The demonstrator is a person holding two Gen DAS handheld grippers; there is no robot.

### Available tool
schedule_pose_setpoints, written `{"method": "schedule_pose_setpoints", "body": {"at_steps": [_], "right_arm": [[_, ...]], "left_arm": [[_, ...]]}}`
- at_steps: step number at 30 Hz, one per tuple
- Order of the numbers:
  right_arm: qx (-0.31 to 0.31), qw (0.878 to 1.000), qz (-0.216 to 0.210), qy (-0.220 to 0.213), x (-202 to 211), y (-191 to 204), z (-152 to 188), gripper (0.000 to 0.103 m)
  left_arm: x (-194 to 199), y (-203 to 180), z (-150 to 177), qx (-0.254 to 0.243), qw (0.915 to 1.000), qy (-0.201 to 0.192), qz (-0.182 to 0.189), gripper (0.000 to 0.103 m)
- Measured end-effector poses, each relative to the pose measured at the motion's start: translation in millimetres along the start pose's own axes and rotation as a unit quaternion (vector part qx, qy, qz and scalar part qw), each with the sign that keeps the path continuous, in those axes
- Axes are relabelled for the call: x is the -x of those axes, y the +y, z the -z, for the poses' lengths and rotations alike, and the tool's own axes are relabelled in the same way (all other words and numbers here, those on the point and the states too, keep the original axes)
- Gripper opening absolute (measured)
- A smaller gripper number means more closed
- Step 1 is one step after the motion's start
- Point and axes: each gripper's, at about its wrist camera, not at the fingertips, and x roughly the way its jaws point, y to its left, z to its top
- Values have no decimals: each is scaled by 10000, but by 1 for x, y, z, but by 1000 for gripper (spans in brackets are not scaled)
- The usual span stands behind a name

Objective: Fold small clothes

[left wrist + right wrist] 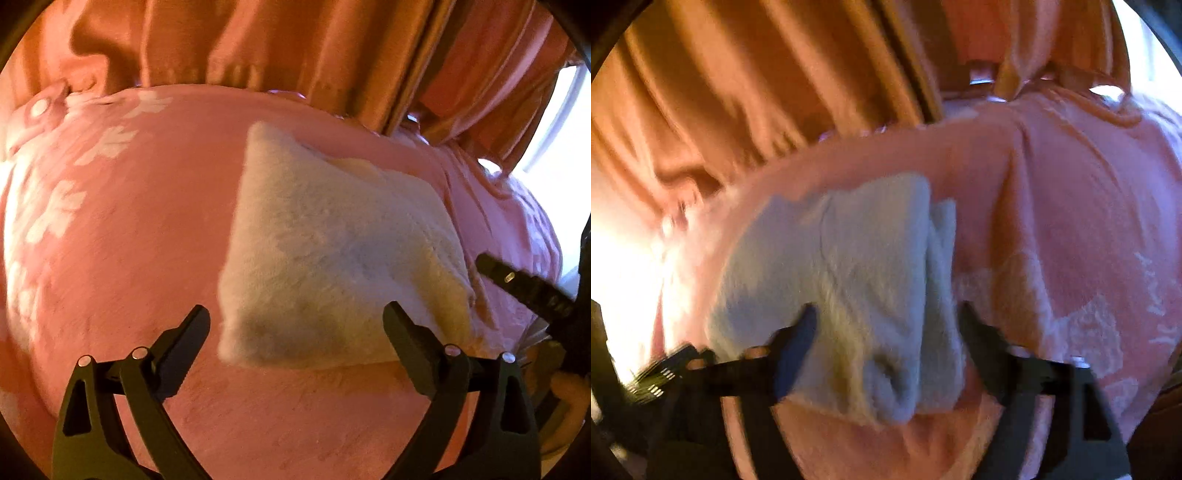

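A small white fuzzy garment (332, 258) lies folded into a rough rectangle on a pink blanket with white flowers (122, 240). My left gripper (297, 317) is open, its jaws wide apart over the garment's near edge, not holding it. My right gripper (886, 317) is open too, its jaws on either side of the garment's near end (849, 280); that view is blurred. One finger of the right gripper (517, 284) shows in the left wrist view at the garment's right edge.
Orange curtains (277, 44) hang right behind the bed, also in the right wrist view (738, 92). A bright window (557, 122) is at the far right. The pink blanket (1071, 240) is creased on the right side.
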Motion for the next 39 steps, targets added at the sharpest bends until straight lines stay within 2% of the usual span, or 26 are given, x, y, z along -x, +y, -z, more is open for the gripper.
{"method": "schedule_pose_setpoints", "body": {"at_steps": [3, 4, 8, 10, 11, 13, 17, 23, 31, 33, 36, 37, 39], "right_arm": [[-297, 9991, -15, 296, -26, -19, -7, 81], [-433, 9981, -92, 427, -35, -26, -7, 81], [-881, 9912, -515, 847, -58, -35, 10, 81], [-1016, 9875, -697, 985, -66, -36, 16, 82], [-1032, 9865, -779, 1002, -69, -36, 14, 84], [-1009, 9866, -791, 1012, -73, -29, 17, 86], [-1024, 9846, -875, 1112, -88, -20, 14, 88], [-1015, 9839, -948, 1129, -105, -16, 12, 97], [-828, 9864, -1104, 892, -115, -8, 11, 98], [-752, 9857, -1231, 875, -117, -5, 9, 92], [-729, 9836, -1440, 806, -113, -2, 5, 65], [-792, 9811, -1589, 770, -108, -3, 3, 47], [-1017, 9738, -1935, 622, -89, -6, -1, 41]], "left_arm": [[-17, -4, -13, 145, 9996, 198, 108, 95], [-22, -4, -17, 249, 9994, 220, 82, 98], [-38, 3, -35, 524, 9984, 187, -89, 98], [-53, 11, -43, 556, 9979, 332, -92, 98], [-61, 16, -45, 660, 9967, 471, -62, 98], [-72, 26, -46, 957, 9930, 654, 245, 98], [-84, 36, -44, 1417, 9848, 772, 643, 98], [-89, 32, -41, 1449, 9841, 706, 745, 98], [-93, 36, -42, 1416, 9828, 645, 993, 98], [-92, 38, -41, 1459, 9809, 603, 1138, 98], [-86, 35, -42, 1404, 9787, 538, 1399, 97], [-81, 32, -42, 1316, 9791, 503, 1465, 93], [-68, 29, -44, 1216, 9765, 397, 1734, 83]]}}
